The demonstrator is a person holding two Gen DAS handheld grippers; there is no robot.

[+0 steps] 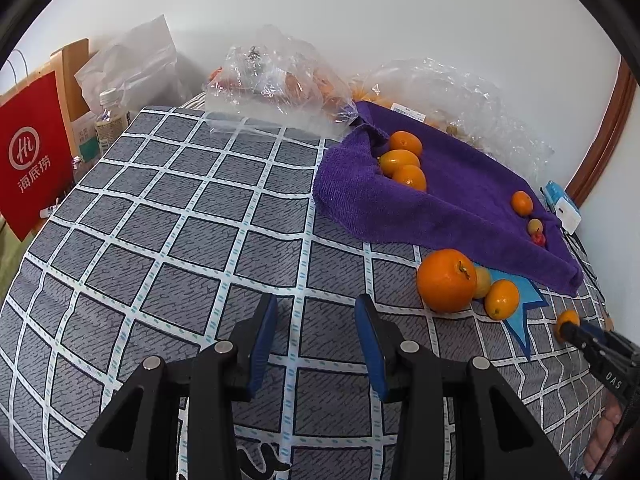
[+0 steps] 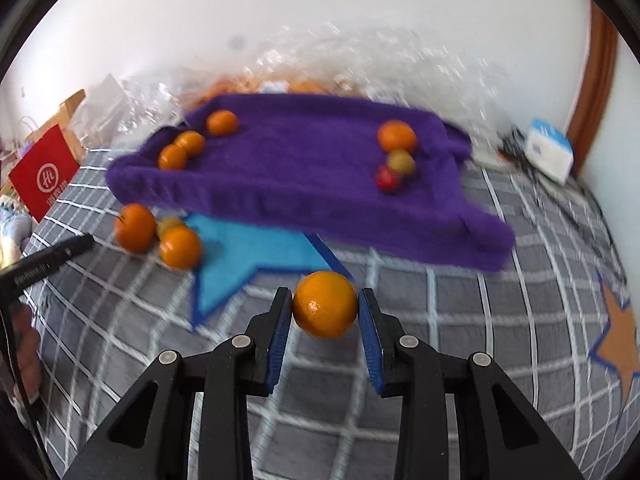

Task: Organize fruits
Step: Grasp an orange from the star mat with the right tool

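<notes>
clearly the right gripper [image 2: 325, 307] pinched a small orange [image 2: 325, 305] between its blue pads, held above the checked sheet [image 2: 460, 320] just in front of the purple towel [image 2: 304, 168]. the left gripper [image 1: 316, 332] hung spread and empty over the sheet, well to the left of the towel.

on the towel, three oranges [image 2: 192, 142] sat at its far left corner, and one orange [image 2: 397, 135], a greenish fruit [image 2: 401, 161] and a red fruit [image 2: 387, 178] sat touching near its right side. just off the towel's front left edge lay a big orange [image 1: 447, 280] with two smaller fruits against it.

the likeliest trouble was a slip: the fruit was round and smooth, gripped only at its sides, and the right view was blurred, which suggested fast motion. a jerk could have rolled it out. squeezing harder might have bruised it. the towel's raised front edge could have caught the fingers on the way in, and a release from height would have let the fruit roll into the wrong group or off the towel.
</notes>
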